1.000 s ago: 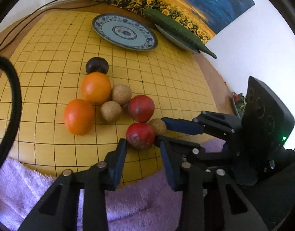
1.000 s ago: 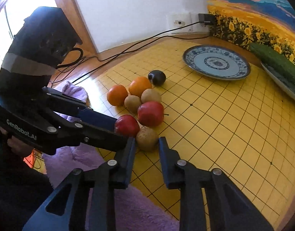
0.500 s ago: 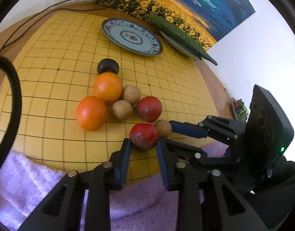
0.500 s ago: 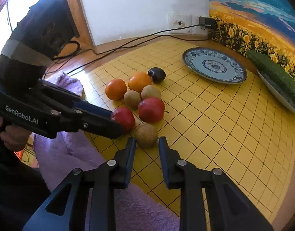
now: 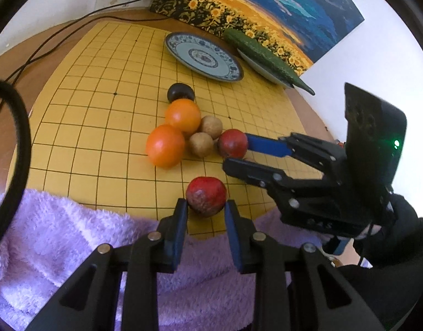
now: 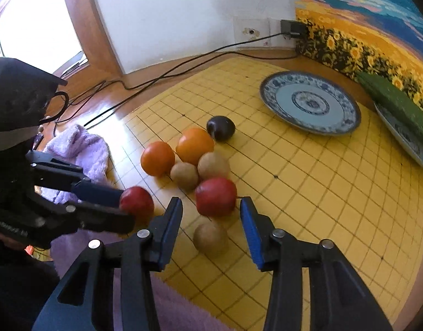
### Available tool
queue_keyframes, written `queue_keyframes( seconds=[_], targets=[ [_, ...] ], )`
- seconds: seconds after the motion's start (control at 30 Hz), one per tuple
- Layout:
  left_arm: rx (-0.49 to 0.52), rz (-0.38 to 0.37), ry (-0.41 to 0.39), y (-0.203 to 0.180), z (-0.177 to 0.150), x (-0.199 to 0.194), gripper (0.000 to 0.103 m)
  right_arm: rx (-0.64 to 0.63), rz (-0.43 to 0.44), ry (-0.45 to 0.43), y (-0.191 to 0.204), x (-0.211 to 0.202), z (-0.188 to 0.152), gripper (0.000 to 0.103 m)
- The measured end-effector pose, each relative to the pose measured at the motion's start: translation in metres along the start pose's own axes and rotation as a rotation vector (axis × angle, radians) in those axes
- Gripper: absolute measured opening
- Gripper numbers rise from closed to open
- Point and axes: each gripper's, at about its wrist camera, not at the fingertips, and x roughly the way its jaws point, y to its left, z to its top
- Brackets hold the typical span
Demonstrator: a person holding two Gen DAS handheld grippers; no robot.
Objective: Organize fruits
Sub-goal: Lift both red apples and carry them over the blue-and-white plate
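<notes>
Fruit lies on a yellow grid board [image 5: 101, 138]. My left gripper [image 5: 206, 207] is shut on a red apple [image 5: 206, 196], seen too in the right wrist view [image 6: 137, 200], pulled back from the pile toward the board's near edge. My right gripper [image 6: 211, 212] is open, its jaws either side of a second red apple [image 6: 215, 196], with a brown round fruit [image 6: 210, 237] lying below between its fingers. The second red apple also shows in the left wrist view [image 5: 233, 143]. Two oranges [image 5: 165, 146] [image 5: 183, 115], two more brown fruits [image 5: 201, 144] [image 5: 211, 127] and a dark plum [image 5: 180, 92] stay clustered.
A blue-patterned plate [image 5: 203, 56] sits at the board's far side. A cucumber [image 5: 266, 58] lies on another plate beside a sunflower painting. A purple towel [image 5: 59, 237] covers the near edge. Cables [image 6: 156, 74] run across the wooden floor.
My left gripper closed on the red apple and drew it back from the pile. My right gripper opened wider and moved forward over the brown fruit to the second apple.
</notes>
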Motion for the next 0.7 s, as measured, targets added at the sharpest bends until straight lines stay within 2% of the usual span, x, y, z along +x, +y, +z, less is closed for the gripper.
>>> queue_keyframes(
  seconds=[0.03, 0.07, 0.37, 0.5, 0.7],
  targets=[
    [0.003, 0.002, -0.003, 0.000, 0.000, -0.001, 0.029, -0.002, -0.001, -0.005, 0.000, 0.000, 0.000, 0.034],
    [0.004, 0.006, -0.005, 0.000, 0.000, -0.002, 0.029, -0.004, -0.011, -0.010, 0.000, 0.000, 0.000, 0.032],
    [0.019, 0.017, -0.053, -0.001, 0.010, -0.018, 0.028, 0.022, 0.005, -0.073, -0.002, -0.025, 0.006, 0.032],
    [0.047, 0.012, -0.075, -0.008, 0.026, -0.025, 0.028, 0.061, 0.008, -0.141, -0.006, -0.050, 0.019, 0.032],
    [0.094, 0.011, -0.150, -0.021, 0.058, -0.042, 0.028, 0.129, -0.021, -0.257, -0.022, -0.080, 0.037, 0.032]
  ],
)
